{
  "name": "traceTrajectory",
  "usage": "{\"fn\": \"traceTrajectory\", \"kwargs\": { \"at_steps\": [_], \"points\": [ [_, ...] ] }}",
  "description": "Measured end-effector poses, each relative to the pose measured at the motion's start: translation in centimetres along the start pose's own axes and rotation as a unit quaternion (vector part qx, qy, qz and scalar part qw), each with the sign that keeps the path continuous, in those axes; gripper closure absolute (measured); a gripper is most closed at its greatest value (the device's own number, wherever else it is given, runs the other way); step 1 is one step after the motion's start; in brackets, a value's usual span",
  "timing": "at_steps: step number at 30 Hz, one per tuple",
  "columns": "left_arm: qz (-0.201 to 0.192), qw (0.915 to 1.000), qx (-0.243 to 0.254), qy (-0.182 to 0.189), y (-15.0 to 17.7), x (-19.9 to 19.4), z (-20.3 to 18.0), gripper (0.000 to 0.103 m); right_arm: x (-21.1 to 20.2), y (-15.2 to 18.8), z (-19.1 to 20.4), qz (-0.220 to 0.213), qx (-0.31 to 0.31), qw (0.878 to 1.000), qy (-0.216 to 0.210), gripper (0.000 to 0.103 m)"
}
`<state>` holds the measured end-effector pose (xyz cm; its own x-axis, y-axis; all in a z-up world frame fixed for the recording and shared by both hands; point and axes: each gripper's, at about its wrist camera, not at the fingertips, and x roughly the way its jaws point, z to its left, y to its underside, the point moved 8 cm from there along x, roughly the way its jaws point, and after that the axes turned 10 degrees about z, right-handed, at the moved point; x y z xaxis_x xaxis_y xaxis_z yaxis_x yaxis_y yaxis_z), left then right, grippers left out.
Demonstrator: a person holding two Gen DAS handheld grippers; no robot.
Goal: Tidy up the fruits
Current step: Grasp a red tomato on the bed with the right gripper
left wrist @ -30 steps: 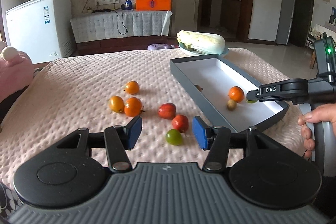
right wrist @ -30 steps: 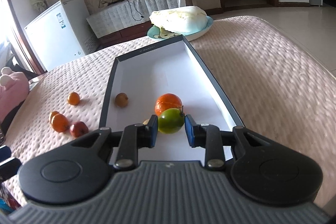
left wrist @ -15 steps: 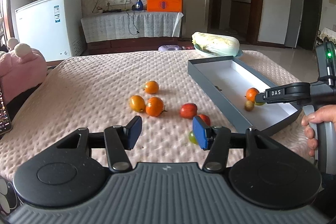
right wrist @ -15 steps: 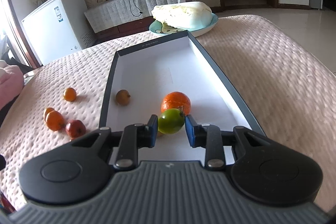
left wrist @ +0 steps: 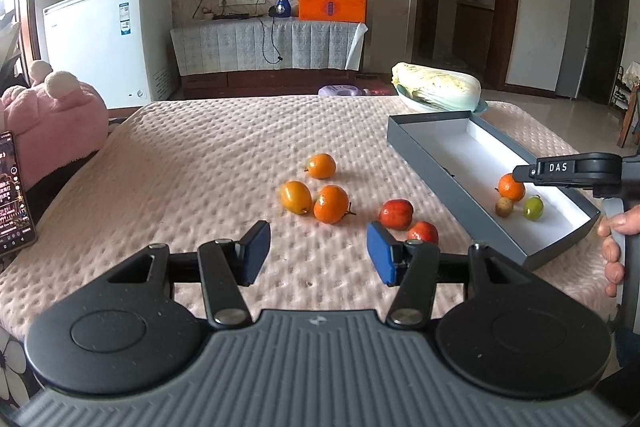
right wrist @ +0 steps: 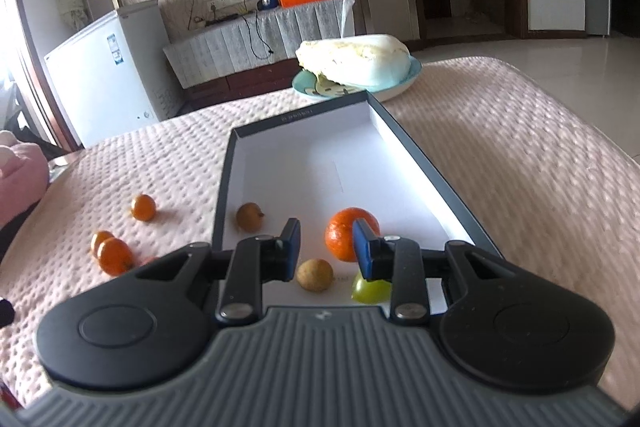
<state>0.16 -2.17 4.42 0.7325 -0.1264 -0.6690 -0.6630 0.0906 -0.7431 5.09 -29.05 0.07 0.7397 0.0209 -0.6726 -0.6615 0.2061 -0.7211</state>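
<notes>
My left gripper [left wrist: 318,253] has a ribbed grey housing with a small logo at twelve o'clock on its rim, two round black discs at nine and three, black link arms with silver pivot screws, and blue pads [left wrist: 379,253]. My right gripper [right wrist: 326,253] is built alike; seen side-on, its black arm reads "DAS" in white.

The table cover [left wrist: 200,155] is showing a quilted, dimpled pink cloth, matt throughout. The box [left wrist: 436,163] is presenting matt grey card walls and smooth white paper lining. The orange fruits [left wrist: 331,203] are appearing glossy-skinned. The plate [right wrist: 400,83] is looking glazed.
</notes>
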Motion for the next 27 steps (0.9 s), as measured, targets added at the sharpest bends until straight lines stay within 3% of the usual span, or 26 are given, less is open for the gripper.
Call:
{"fn": "traceTrajectory", "kwargs": {
  "at_steps": [7,14,21,27],
  "points": [
    [0.0,0.9997,0.021,0.008,0.4,0.0,-1.5,0.043,-2.7,0.1,1.0,-0.033,-0.029,0.999,-0.016,0.07],
    [0.007,0.9993,0.037,0.004,0.7,0.5,-2.7,0.043,-4.5,-0.2,2.4,-0.057,-0.043,0.996,-0.063,0.07],
    [0.012,0.9989,0.045,-0.002,0.9,0.8,-2.7,0.043,-4.9,0.6,6.5,-0.052,-0.105,0.987,-0.107,0.07],
    [0.007,0.9994,0.033,0.01,0.6,0.7,-2.5,0.043,-4.0,2.0,9.7,-0.018,-0.141,0.979,-0.148,0.072]
  ]
}}
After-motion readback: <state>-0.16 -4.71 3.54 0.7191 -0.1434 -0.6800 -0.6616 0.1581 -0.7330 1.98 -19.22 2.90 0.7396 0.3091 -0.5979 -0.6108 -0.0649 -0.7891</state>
